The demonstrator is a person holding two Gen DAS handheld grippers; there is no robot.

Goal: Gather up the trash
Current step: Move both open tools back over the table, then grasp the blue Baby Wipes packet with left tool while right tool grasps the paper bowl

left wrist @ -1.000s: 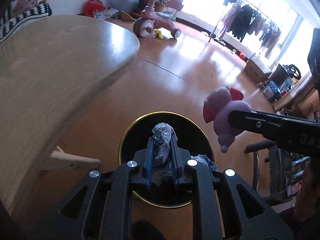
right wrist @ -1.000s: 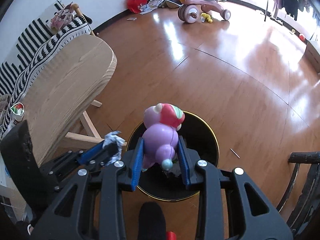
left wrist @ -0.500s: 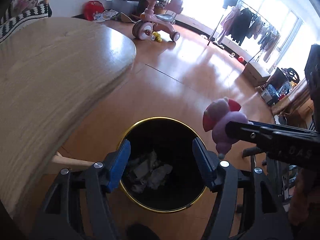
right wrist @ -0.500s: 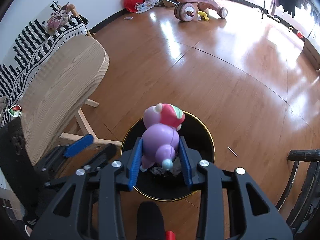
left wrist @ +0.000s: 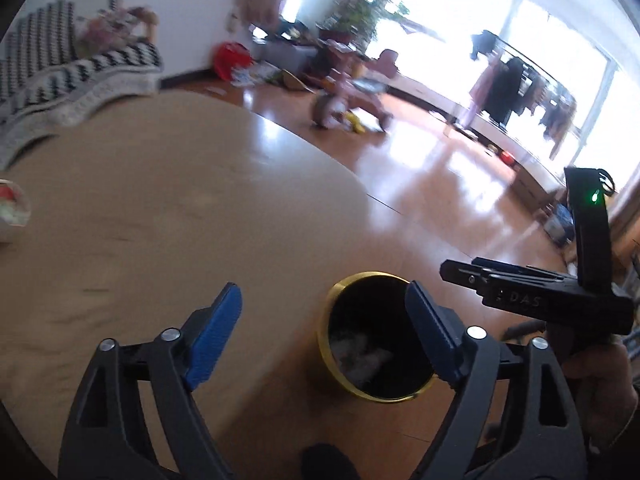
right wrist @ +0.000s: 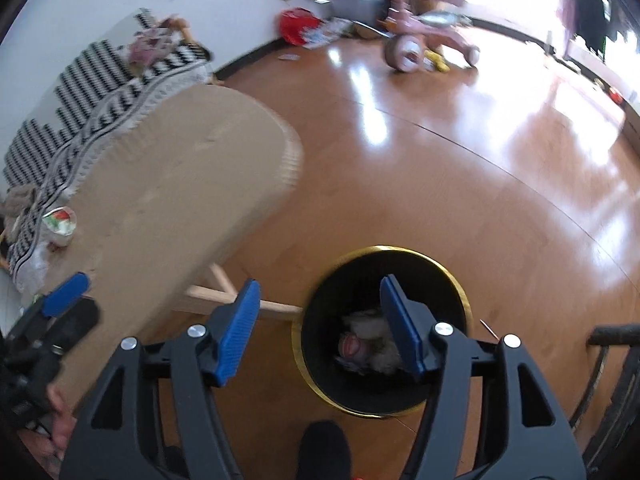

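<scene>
Grippers — left gripper, right gripper — both opening, empty, above one bin.

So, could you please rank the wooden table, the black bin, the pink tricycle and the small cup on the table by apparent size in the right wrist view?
1. wooden table
2. black bin
3. pink tricycle; farther away, so true size is unsure
4. small cup

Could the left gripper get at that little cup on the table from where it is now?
Probably yes: the left gripper, jaws opening and empty, faces bare table toward the cup.
</scene>
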